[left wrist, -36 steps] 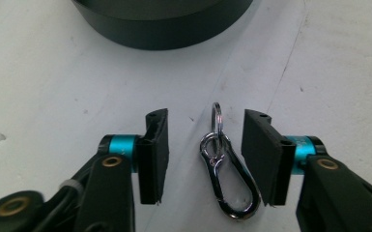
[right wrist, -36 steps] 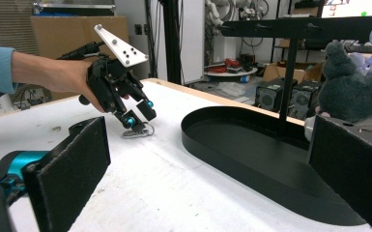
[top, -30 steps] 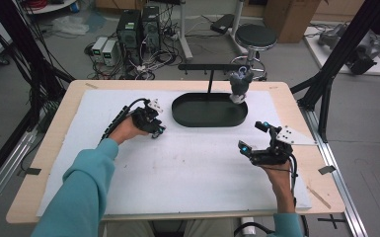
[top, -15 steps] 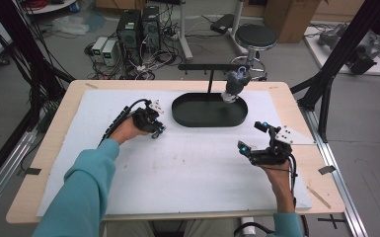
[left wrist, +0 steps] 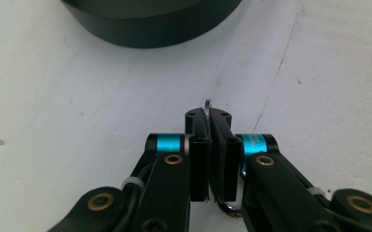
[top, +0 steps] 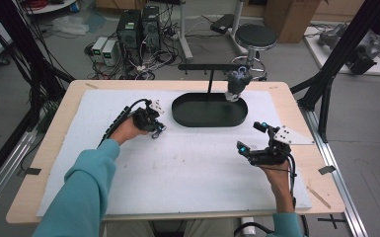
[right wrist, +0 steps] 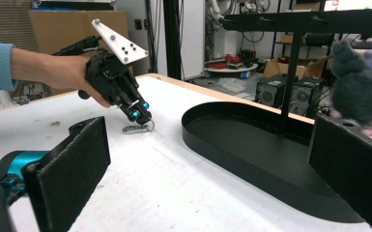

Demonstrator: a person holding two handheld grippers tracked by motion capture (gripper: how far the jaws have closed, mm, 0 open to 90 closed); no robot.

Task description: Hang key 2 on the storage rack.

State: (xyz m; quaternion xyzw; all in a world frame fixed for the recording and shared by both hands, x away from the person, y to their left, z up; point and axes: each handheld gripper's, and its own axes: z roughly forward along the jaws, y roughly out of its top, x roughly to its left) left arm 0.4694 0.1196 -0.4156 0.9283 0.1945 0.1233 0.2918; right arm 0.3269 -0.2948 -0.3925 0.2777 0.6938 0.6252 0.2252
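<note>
One black oval tray (top: 197,118), one grey plush toy (top: 238,84), one metal clip (right wrist: 136,128), two grippers.

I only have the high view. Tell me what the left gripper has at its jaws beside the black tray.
Observer: The left gripper is on a small metal clip that lies on the white table. Its jaws have just been closing and now pinch the clip's thin edge.
Operator: Check the right gripper's jaws.
Observer: The right gripper has its jaws wide apart with nothing between them, and it faces the black tray.
Operator: Describe the thing at the tray's far end.
Observer: It is a grey plush toy with something pale purple on top. It sits up by the stand's black bar, above the tray.
</note>
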